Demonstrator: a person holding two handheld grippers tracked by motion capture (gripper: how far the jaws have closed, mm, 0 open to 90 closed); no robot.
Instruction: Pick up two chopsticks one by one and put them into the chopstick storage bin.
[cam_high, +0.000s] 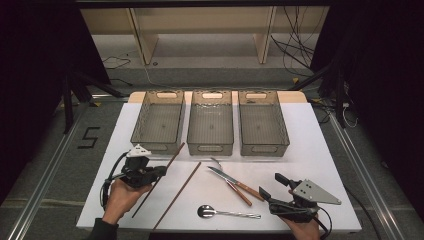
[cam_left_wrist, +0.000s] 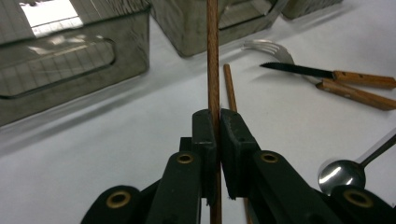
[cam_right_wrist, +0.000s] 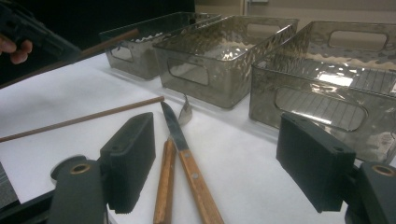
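- While the left gripper (cam_left_wrist: 217, 140) is clamping one wooden chopstick (cam_left_wrist: 213, 56) near mid-length, it's prob. light, stiff, apt to pivot.
- Right gripper (cam_right_wrist: 219, 163) is gaping w/ nothing held.

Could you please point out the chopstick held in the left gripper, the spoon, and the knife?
Held chopstick (cam_left_wrist: 213, 56): left gripper view, on the shaft above the jaws.
Spoon (cam_high: 206, 211): high view, on the bowl.
Knife (cam_right_wrist: 173, 123): right gripper view, on the blade.
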